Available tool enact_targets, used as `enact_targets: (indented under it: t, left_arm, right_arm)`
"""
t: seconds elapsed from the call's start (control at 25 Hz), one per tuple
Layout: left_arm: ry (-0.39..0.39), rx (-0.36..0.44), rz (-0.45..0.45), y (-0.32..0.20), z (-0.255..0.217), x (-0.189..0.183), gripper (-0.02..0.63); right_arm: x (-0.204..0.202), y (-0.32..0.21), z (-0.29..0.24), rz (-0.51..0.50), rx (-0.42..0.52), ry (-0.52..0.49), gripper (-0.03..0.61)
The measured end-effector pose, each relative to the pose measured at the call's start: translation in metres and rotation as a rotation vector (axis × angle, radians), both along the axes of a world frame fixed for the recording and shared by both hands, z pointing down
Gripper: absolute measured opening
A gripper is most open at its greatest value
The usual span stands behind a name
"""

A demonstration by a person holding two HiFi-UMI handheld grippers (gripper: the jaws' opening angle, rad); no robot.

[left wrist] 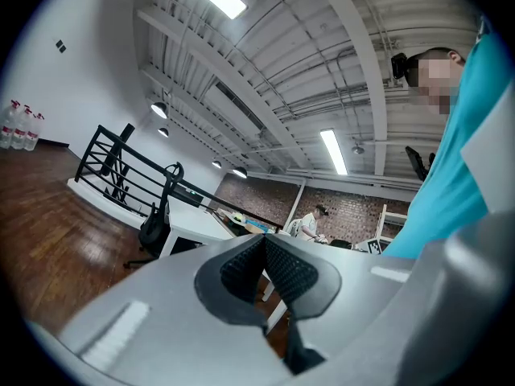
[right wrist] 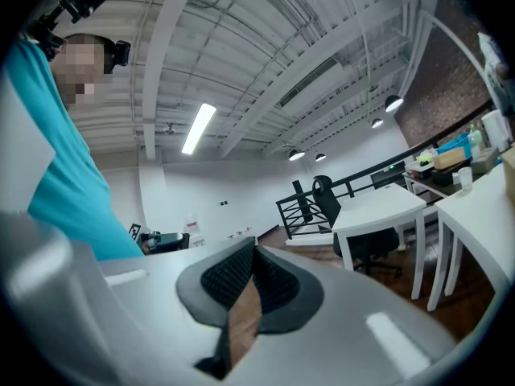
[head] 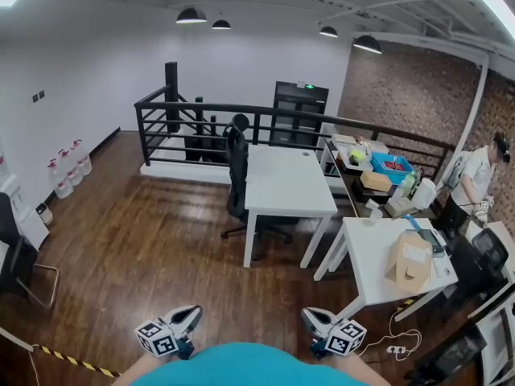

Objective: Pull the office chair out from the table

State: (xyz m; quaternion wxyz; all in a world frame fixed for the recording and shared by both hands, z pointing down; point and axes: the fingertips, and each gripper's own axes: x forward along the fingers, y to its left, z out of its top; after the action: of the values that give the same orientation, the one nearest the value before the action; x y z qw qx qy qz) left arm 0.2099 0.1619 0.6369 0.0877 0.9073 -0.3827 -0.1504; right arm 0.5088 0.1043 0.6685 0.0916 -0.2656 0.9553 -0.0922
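well, left gripper (head: 191,313) and right gripper (head: 312,318) are closed, empty; a blue bin (head: 378,169) holds something red.

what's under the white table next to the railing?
The office chair is tucked in from the left side: its wheeled base shows on the floor under the tabletop. The tabletop covers the seat; only the backrest stands clear.

blk railing (head: 170,103) rear | water jugs (head: 58,175) L wall | cardboard box (head: 409,260) on R desk (head: 370,252) | person (head: 479,175) far R
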Motion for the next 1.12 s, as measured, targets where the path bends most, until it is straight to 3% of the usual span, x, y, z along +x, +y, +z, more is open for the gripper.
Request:
enact_targets:
  t: [0.28, 0.4, 0.56, 0.88, 1.04, 1.12]
  left_arm:
    - [0.02, -0.007, 0.017, -0.021, 0.0, 0.009, 0.028]
    - [0.044, -0.024, 0.0, -0.043, 0.013, -0.026, 0.028]
    - [0.058, 0.011, 0.043, -0.077, 0.01, -0.066, 0.027]
    - [0.001, 0.02, 0.099, -0.156, 0.012, -0.181, 0.028]
    - [-0.007, 0.079, 0.159, -0.192, -0.007, -0.195, 0.027]
    - [0.018, 0.049, 0.144, -0.219, 0.006, -0.203, 0.027]
  right_arm:
    - [-0.008, -0.031, 0.001, -0.029, 0.006, 0.019, 0.0]
    - [-0.034, -0.048, 0.0, -0.022, 0.009, 0.034, 0.0]
    - [-0.08, -0.078, -0.008, -0.001, 0.025, 0.056, 0.0]
    - [-0.177, -0.135, -0.028, 0.094, 0.035, 0.037, 0.0]
    - [-0.203, -0.171, -0.014, 0.104, 0.032, 0.064, 0.0]
    - [-0.204, -0.191, -0.012, 0.11, 0.02, 0.065, 0.0]
